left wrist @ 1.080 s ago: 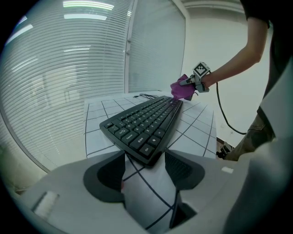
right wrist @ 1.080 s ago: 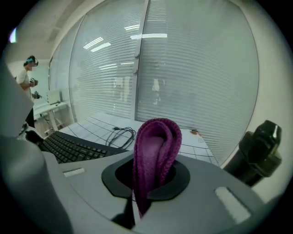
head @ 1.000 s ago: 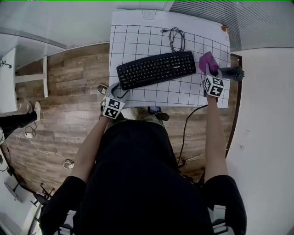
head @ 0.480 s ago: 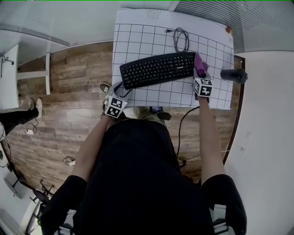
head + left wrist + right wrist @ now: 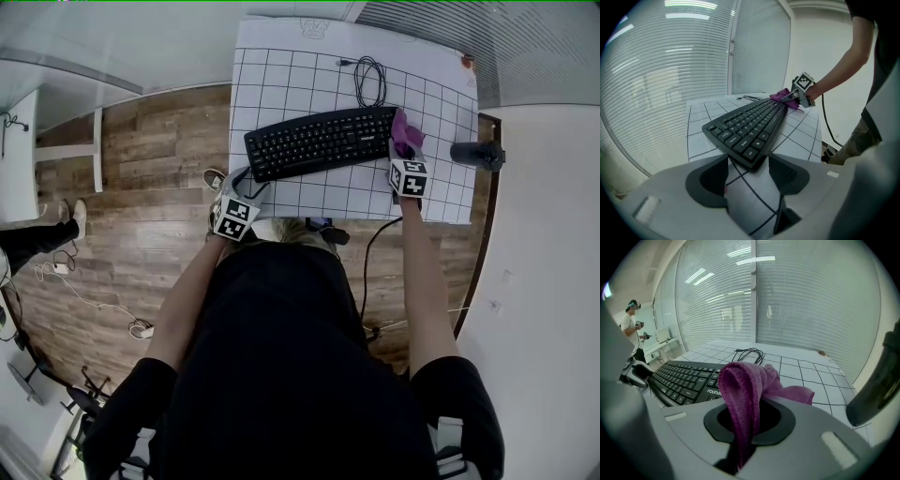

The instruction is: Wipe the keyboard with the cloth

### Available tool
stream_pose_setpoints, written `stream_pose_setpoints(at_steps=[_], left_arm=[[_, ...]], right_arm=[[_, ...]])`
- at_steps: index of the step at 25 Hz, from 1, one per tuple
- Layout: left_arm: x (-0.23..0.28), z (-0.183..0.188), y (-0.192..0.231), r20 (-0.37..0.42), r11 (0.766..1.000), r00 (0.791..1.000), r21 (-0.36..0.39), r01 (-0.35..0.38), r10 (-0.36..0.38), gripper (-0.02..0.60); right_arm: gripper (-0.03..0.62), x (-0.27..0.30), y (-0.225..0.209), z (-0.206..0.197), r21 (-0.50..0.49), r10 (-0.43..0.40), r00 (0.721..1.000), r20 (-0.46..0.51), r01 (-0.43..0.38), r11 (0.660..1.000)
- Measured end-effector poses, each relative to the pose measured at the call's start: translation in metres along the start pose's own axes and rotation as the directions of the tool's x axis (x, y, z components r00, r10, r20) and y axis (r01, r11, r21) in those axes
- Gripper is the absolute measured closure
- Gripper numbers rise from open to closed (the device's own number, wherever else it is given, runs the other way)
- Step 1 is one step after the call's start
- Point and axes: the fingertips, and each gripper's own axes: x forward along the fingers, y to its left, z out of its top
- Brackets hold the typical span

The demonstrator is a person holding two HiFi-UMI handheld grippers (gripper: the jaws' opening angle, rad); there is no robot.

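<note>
A black keyboard (image 5: 321,141) lies across the white gridded mat (image 5: 281,84). In the left gripper view the keyboard (image 5: 747,126) runs away from me, its near left corner just beyond the open left gripper (image 5: 747,180), whose jaws hold nothing. The left gripper (image 5: 236,199) sits at the mat's front edge. My right gripper (image 5: 405,155) is shut on a purple cloth (image 5: 405,133) at the keyboard's right end. In the right gripper view the cloth (image 5: 747,390) bulges up between the jaws of the right gripper (image 5: 747,427), with the keyboard (image 5: 684,378) to the left.
The keyboard's coiled black cable (image 5: 369,81) lies at the back of the mat. A dark cylindrical object (image 5: 476,154) rests on its side past the mat's right edge. Wooden floor (image 5: 141,216) shows to the left. A person (image 5: 633,322) stands far off to the left.
The right gripper has carried the cloth left from the mat's right side to the keyboard's right end. The left gripper has stayed at the front edge.
</note>
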Motion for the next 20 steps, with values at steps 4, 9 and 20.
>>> stream_pose_setpoints(at_steps=[4,9,20], left_arm=[[0.0,0.0,0.0,0.0,1.0,1.0,0.0,0.0,0.0,0.333],[0.002,-0.005,0.0,-0.005,1.0,1.0,-0.003,0.006,-0.006,0.333],[0.002,-0.005,0.0,-0.005,1.0,1.0,-0.006,0.007,-0.007,0.334]], right_arm=[[0.537,0.001,0.007,0.0,0.006,0.0,1.0,0.006,0.0,1.0],[0.536,0.001,0.01,0.0,0.028,-0.01,1.0,0.007,0.01,1.0],[0.534,0.001,0.026,-0.001,0.014,-0.008,1.0,0.001,0.008,1.0]])
